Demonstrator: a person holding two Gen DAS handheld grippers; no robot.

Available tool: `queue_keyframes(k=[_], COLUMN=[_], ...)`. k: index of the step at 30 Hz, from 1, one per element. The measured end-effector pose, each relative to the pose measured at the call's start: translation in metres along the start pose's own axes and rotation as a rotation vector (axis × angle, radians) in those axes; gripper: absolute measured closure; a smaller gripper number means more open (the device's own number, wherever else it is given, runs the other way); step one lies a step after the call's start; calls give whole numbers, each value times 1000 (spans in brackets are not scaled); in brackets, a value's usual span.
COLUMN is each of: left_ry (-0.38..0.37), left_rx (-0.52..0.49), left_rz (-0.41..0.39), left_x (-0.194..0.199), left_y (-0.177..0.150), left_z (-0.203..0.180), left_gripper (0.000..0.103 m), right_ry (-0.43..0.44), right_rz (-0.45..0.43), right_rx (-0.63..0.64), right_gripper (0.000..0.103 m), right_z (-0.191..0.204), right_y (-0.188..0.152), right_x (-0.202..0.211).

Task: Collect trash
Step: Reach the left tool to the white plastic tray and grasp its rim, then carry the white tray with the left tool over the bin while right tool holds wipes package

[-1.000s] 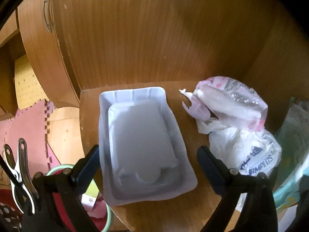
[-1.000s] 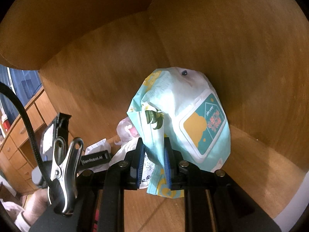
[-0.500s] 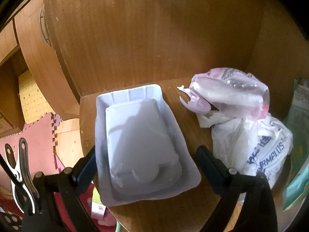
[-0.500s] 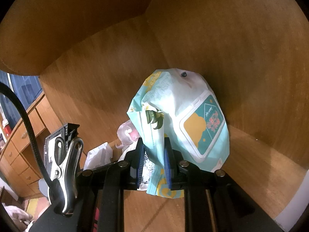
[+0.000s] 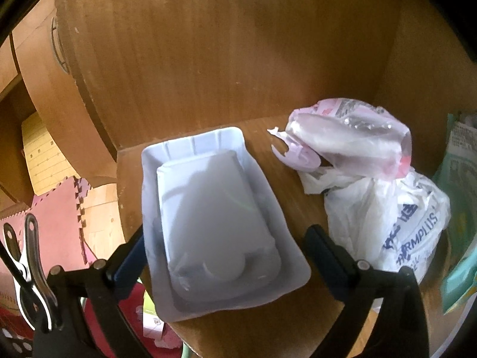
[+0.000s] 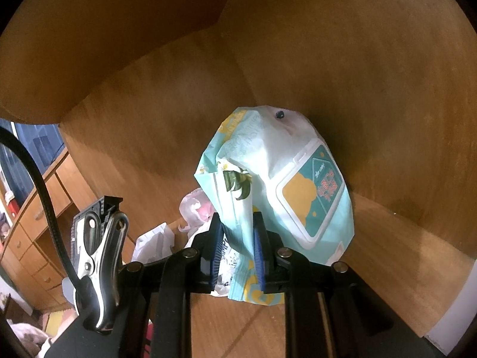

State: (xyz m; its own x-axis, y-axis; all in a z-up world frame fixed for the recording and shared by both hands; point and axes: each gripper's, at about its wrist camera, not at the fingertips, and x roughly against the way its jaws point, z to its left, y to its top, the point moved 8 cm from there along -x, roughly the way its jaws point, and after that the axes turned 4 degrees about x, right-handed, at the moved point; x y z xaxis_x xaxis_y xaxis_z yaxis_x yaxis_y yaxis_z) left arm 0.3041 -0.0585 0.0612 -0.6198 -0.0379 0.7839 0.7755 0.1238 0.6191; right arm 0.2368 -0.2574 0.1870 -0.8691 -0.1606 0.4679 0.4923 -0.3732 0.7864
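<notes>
A: What's changing on the left side?

B: The left gripper (image 5: 226, 256) is pushing in closer than a second ago. Jaws are spread wide, straddling the near end of the white plastic tray (image 5: 220, 220). The tray is looming bigger in the left wrist view, and its near edge is sitting between the fingers now. No squeeze yet.

A: And the right?

B: Nothing's moving much. The right gripper (image 6: 238, 247) is still clamping the teal wet-wipes pack (image 6: 286, 185), pinching its crumpled lower fold narrow between the pads. The pack is standing up at 12 o'clock from the jaws, inside the wooden shelf (image 6: 387, 238).

A: Other trash?

B: The pink-and-clear wrapper (image 5: 348, 140) is lying at 1 o'clock from the tray, resting on the white printed bag (image 5: 396, 217) at 3 o'clock. Both are untouched, near the tray but apart from it.

A: So what does it mean for the task?

B: I'm guessing the tray grab is coming next; one piece is already in hand, three are still sitting on the shelf.
</notes>
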Motion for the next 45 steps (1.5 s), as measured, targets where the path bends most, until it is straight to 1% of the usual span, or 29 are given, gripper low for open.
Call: queue_keyframes(k=[4, 6, 7, 8, 11, 16, 21, 24, 28, 34, 36, 40, 42, 43, 45], left_ry=[-3, -4, -8, -11, -44, -102, -112, -116, -122, -117, -110, -74, -58, -50, -36], left_rx=[0, 1, 0, -1, 18, 107, 136, 142, 136, 120, 113, 101, 109, 117, 126], left_rz=[-18, -42, -56, -59, -66, -70, -91, -107, -134, -154, -159, -152, -141, -131, -116], left_x=[1, 4, 6, 7, 10, 18, 34, 48, 76, 106, 115, 131, 135, 137, 138], left_y=[0, -1, -2, -2, -2, -4, -6, -8, -14, -24, -28, -45, -56, -65, -76], left_z=[-1, 0, 0, 0, 2, 14, 30, 37, 44, 62, 67, 86, 97, 105, 115], left_gripper=[4, 9, 15, 16, 18, 19, 19, 19, 19, 19, 19, 19, 19, 19, 19], right_ry=[-4, -4, -3, -4, 14, 62, 79, 104, 121, 142, 150, 175, 184, 188, 197], right_rz=[-21, -21, -22, -24, -47, -79, -138, -171, -207, -250, -259, -279, -286, -288, -289], right_rx=[-7, -14, -14, -13, -7, -19, -39, -32, -12, 15, 18, 22, 25, 28, 36], right_gripper=[84, 84, 84, 84, 84, 85, 87, 87, 89, 90, 90, 90, 90, 90, 90], right_z=[-4, -5, -5, -5, -1, 2, 0, 3, 7, 17, 14, 16, 14, 8, 9], right_y=[3, 2, 2, 2, 5, 6, 11, 13, 15, 14, 8, 6, 4, 1, -3], right_x=[4, 3, 3, 3, 4, 6, 11, 15, 22, 31, 36, 39, 43, 52, 54])
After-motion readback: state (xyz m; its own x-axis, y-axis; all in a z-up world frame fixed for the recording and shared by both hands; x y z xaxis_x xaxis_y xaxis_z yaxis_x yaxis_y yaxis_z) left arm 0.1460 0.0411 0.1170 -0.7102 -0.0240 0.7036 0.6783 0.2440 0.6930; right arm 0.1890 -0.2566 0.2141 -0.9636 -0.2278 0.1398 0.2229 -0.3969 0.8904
